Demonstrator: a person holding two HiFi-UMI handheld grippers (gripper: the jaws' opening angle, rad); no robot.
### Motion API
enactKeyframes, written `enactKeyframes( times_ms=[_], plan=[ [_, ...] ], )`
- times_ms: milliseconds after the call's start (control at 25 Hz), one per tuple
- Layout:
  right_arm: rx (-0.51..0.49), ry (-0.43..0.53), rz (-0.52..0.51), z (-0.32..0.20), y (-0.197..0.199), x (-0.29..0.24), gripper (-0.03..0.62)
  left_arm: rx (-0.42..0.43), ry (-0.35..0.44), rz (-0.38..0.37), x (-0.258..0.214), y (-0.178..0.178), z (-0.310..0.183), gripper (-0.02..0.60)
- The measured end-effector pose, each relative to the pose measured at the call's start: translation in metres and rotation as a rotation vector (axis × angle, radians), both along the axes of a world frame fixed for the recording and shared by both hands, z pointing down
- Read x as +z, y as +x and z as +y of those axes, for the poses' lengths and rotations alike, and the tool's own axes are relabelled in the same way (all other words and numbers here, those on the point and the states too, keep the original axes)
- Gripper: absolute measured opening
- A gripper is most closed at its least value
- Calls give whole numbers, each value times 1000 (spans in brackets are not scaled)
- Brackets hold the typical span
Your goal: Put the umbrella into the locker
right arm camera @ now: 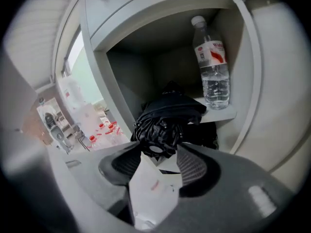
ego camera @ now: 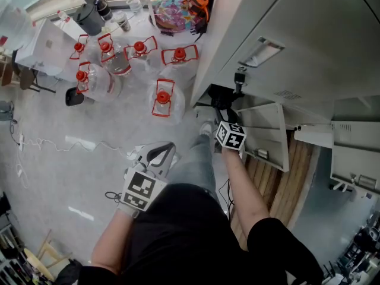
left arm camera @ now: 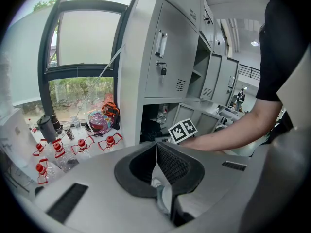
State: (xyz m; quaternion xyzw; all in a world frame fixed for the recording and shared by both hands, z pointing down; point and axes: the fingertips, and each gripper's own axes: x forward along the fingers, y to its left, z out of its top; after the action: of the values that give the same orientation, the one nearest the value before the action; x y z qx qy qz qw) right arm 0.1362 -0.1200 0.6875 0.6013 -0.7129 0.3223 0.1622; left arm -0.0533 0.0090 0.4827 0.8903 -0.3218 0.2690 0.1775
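The black folded umbrella [right arm camera: 165,118] lies in the open lower compartment of the grey locker [right arm camera: 97,38], its near end pointing at me. My right gripper [right arm camera: 159,152] is shut on that end, one pad on each side of it. In the head view the right gripper [ego camera: 224,108] reaches into the dark opening beside the swung-out locker door [ego camera: 267,132]. A clear water bottle [right arm camera: 212,67] stands upright on a small shelf inside, to the right of the umbrella. My left gripper [ego camera: 159,154] hangs over the floor, shut and empty; its pads [left arm camera: 167,161] meet.
Several large water jugs with red handles [ego camera: 163,97] stand on the floor left of the locker. A colourful bag [ego camera: 172,10] sits by the window. A white cable [ego camera: 53,142] trails across the floor. Wooden slats [ego camera: 291,177] lie under the locker doors.
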Motion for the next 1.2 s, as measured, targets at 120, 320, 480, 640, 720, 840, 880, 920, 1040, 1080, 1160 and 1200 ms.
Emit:
enactKeyframes(
  times_ms=[120,320,480,640,720,840,880,920,1040,1080,1160,1200],
  plan=[
    [-72,28,157,-5,-3,-1,216,-3,-2,0,0,0,0,12],
    [-145,60,332,-16,-6,-4,213,-6,-3,2,1,1,2,12],
    [-152,86,333,-30,-7,-14,213,-11,-4,-2,1,0,3,12],
    [-144,73,349,-47,1,-12,212,-11,-5,-6,1,2,4,12],
    [-148,77,353,-58,2,-11,212,-13,-5,-7,1,2,4,12],
    [-156,77,347,-71,-1,-14,212,-18,-4,-10,1,1,3,12],
    [-157,74,344,-75,-2,-16,212,-21,-5,-11,1,1,3,12],
    [-158,71,340,-79,-2,-17,212,-23,-6,-11,1,1,3,12],
    [-166,64,347,-93,-3,-20,212,-30,-6,-14,1,-1,2,12],
    [-173,64,361,-97,-2,-21,212,-33,-6,-15,0,-1,2,12],
    [-190,67,400,-105,-1,-22,212,-39,-4,-16,0,-2,0,12],
    [-197,67,412,-109,-1,-21,212,-42,-3,-16,0,-2,0,12]
  ],
)
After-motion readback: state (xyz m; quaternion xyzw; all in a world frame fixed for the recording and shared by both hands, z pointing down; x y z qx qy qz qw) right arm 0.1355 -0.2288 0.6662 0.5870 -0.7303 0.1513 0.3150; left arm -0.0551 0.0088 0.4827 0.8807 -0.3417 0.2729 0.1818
